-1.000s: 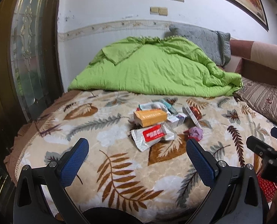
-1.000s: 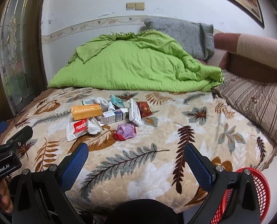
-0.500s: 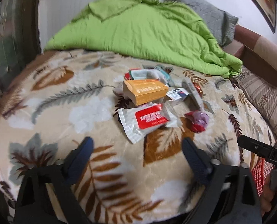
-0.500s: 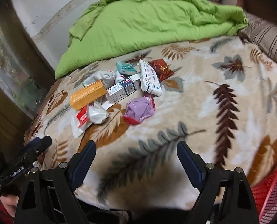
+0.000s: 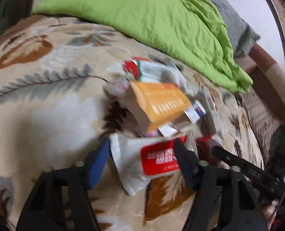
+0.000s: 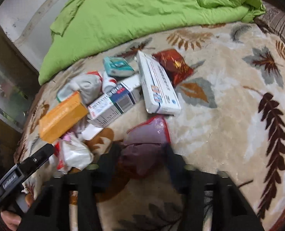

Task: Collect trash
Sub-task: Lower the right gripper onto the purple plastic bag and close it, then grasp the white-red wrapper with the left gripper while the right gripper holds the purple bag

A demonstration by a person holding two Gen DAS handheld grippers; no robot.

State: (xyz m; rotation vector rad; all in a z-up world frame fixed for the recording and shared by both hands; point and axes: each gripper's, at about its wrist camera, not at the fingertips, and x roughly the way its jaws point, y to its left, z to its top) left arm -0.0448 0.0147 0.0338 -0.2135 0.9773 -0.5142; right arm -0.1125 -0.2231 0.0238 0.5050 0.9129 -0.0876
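A pile of trash lies on the leaf-patterned blanket (image 6: pixel 228 105). In the left wrist view my left gripper (image 5: pixel 140 157) hangs low over a white wrapper with a red label (image 5: pixel 154 159). Its jaws are closing, one finger at each side of the wrapper. In the right wrist view my right gripper (image 6: pixel 140 154) straddles a crumpled purple wrapper with a red edge (image 6: pixel 146 134), and its jaws are closing too. Behind them lie an orange box (image 5: pixel 161 100), a blue-and-white box (image 6: pixel 115 100), a long white box (image 6: pixel 157 84), a teal packet (image 6: pixel 117 66) and a red foil packet (image 6: pixel 173 65).
A green quilt (image 6: pixel 142 9) is heaped at the back of the bed, with a grey pillow (image 5: pixel 236 30) beyond it. The right gripper's finger (image 5: pixel 238 163) juts in at the lower right of the left wrist view. A dark door frame (image 6: pixel 6 57) borders the bed's left side.
Both grippers have dropped and pushed forward to the trash pile, tilting downward. Their jaws have narrowed, the left around the white-and-red wrapper, the right around the purple one.
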